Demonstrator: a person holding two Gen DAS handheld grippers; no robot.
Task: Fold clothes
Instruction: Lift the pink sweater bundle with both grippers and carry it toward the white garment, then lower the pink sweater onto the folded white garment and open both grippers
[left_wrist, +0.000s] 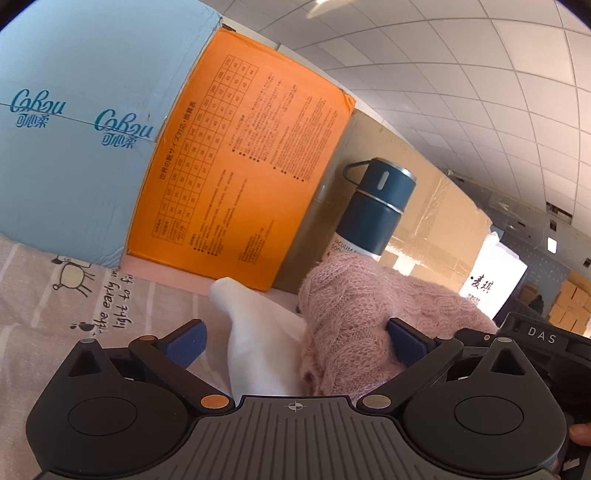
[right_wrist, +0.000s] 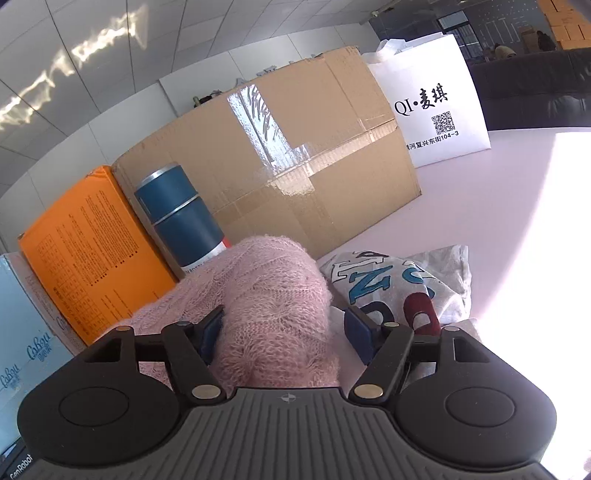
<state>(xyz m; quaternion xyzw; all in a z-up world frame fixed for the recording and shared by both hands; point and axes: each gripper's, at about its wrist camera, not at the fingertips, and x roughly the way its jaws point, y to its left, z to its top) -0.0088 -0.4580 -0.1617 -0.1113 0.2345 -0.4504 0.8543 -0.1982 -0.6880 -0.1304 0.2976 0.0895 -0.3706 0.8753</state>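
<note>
Boxes (right_wrist: 280, 155) wall the far edge; both hand-held grippers, left (left_wrist: 295, 343) and right (right_wrist: 284, 332), gape around the pink sweater (right_wrist: 273, 302).

A fuzzy pink knit sweater (right_wrist: 273, 306), its cabled wool soft and hairy, lies beside smooth white cloth (left_wrist: 255, 343) and a printed grey jersey garment (right_wrist: 391, 284). Behind stand a matt orange cardboard box (left_wrist: 240, 166), a brown corrugated carton (right_wrist: 295, 166) sealed with glossy clear tape, and a satin-finish blue flask (left_wrist: 373, 206) ringed with bright metal bands. The tongs (right_wrist: 284, 332) are matt black plastic with blue rubbery pads (left_wrist: 184, 343). A patterned pink cotton sheet (left_wrist: 74, 310) covers the surface.
</note>
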